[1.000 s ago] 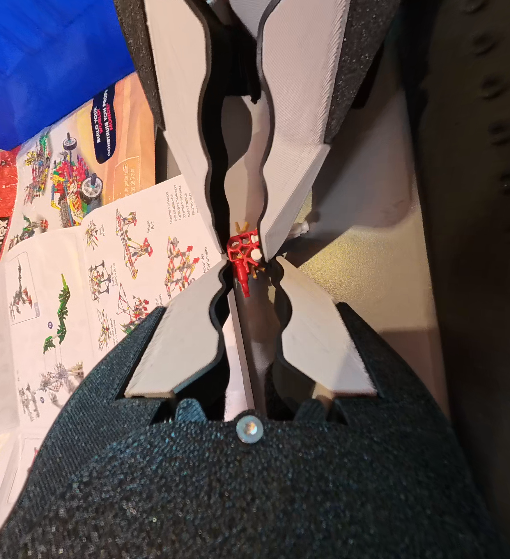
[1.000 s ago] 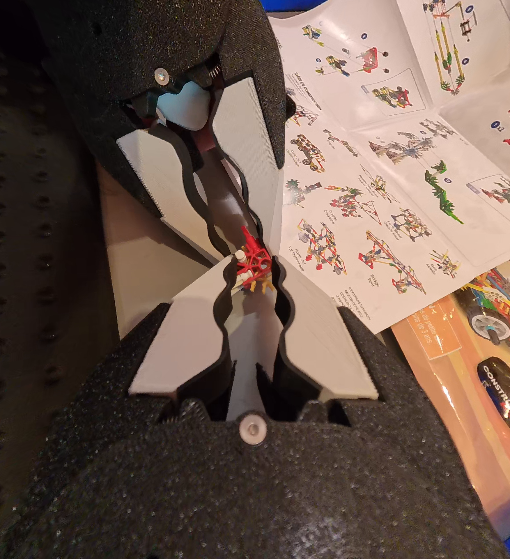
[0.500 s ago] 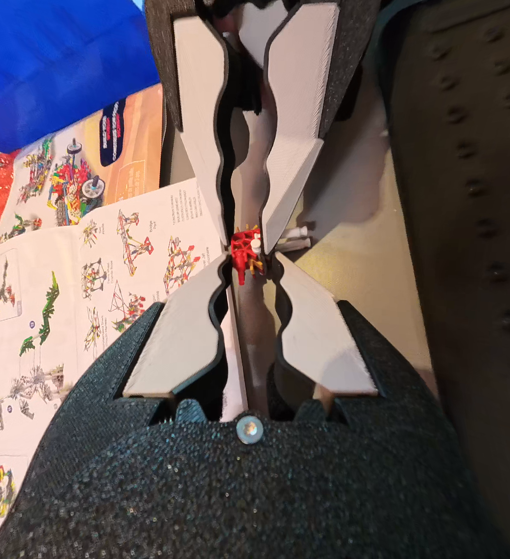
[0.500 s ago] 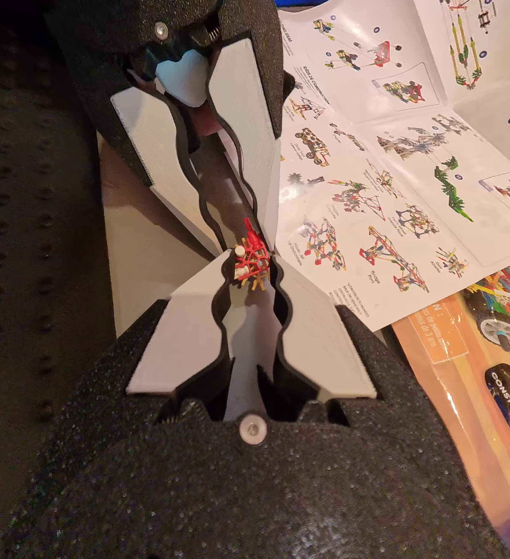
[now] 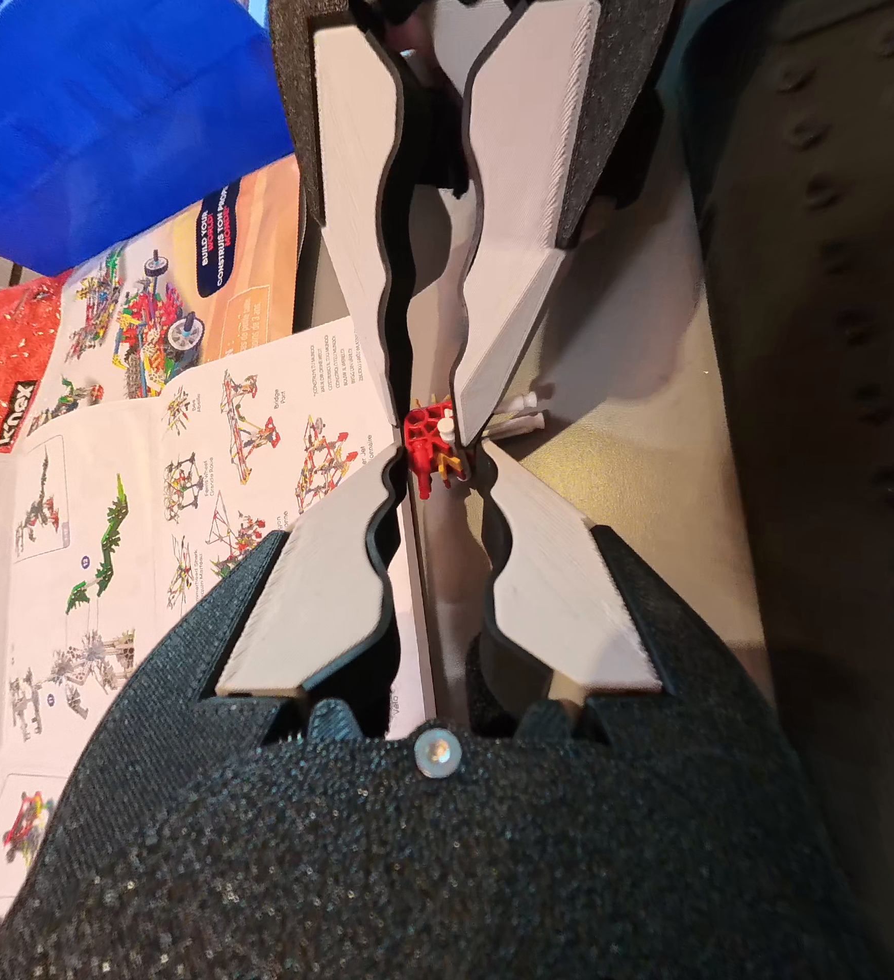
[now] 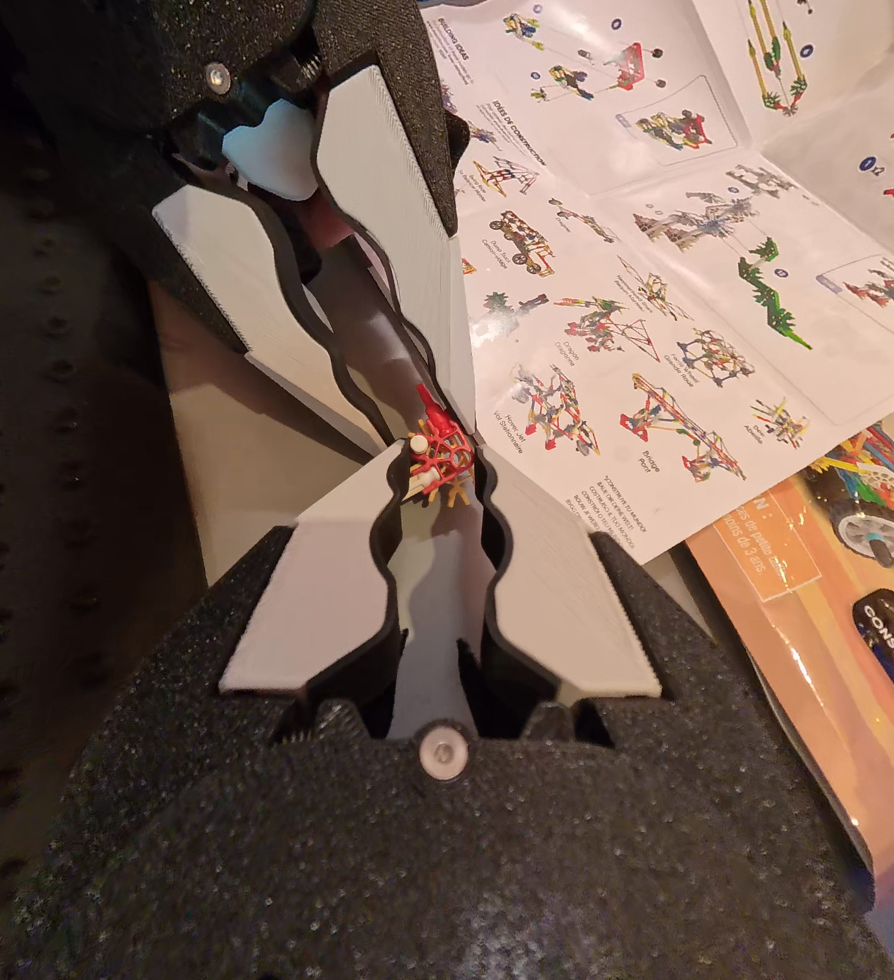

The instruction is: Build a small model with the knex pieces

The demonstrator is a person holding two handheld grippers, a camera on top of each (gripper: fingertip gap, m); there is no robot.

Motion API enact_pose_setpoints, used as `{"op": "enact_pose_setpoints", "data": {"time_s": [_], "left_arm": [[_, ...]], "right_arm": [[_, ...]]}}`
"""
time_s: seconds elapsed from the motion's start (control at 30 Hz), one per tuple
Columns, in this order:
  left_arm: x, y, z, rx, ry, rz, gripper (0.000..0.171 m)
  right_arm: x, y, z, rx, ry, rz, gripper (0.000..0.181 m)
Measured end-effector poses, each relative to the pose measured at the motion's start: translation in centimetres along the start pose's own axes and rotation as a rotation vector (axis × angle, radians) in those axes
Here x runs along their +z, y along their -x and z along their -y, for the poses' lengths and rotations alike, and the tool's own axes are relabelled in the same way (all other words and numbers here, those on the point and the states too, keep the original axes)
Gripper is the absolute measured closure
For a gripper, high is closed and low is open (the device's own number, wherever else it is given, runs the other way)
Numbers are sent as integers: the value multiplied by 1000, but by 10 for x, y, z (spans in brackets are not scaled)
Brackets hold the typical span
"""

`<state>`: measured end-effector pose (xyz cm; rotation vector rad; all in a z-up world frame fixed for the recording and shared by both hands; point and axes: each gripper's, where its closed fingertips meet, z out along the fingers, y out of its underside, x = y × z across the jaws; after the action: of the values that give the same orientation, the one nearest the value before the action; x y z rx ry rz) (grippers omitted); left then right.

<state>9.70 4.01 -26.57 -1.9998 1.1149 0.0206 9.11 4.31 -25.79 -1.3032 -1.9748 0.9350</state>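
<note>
Small red construction-toy assembly (image 5: 426, 440) with white rods and yellow connectors, pinched between two grippers meeting tip to tip above pale tabletop (image 5: 625, 477). Left gripper (image 5: 437, 458) narrowed onto its red connector; right gripper (image 6: 437, 458) closed on same cluster from opposite side. Unfolded instruction sheet (image 6: 646, 318) and orange toy box (image 6: 805, 610) alongside; blue bin (image 5: 89, 122) beyond, contents hidden.

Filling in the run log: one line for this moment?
left gripper: shut on red connector cluster | right gripper: shut on red connector cluster | fingertips meeting | instruction sheet beside
</note>
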Motion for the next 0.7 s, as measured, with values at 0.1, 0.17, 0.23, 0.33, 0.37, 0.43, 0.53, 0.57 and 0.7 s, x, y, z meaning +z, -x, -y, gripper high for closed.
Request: {"op": "enact_pose_setpoints", "data": {"time_s": [0.1,0.17,0.23,0.33,0.37,0.43,0.53,0.57,0.7], "left_arm": [[1,0,0,-4,8,12,151],[1,0,1,-16,15,21,151],[1,0,1,-16,18,39,151],[2,0,2,-18,25,62,152],[2,0,2,-25,26,67,154],[2,0,3,-22,27,88,154],[3,1,3,-10,44,127,154],[2,1,3,-4,52,142,154],[2,1,3,34,72,191,154]], "right_arm": [[0,0,0,41,2,11,159],[1,0,0,59,3,13,160],[0,-1,0,63,3,14,160],[0,-1,0,58,1,8,161],[0,-1,0,57,0,7,162],[0,-1,0,59,-1,13,162],[1,-1,1,50,-5,20,162],[1,-1,2,45,-6,21,162],[1,0,2,44,-10,34,163]]}}
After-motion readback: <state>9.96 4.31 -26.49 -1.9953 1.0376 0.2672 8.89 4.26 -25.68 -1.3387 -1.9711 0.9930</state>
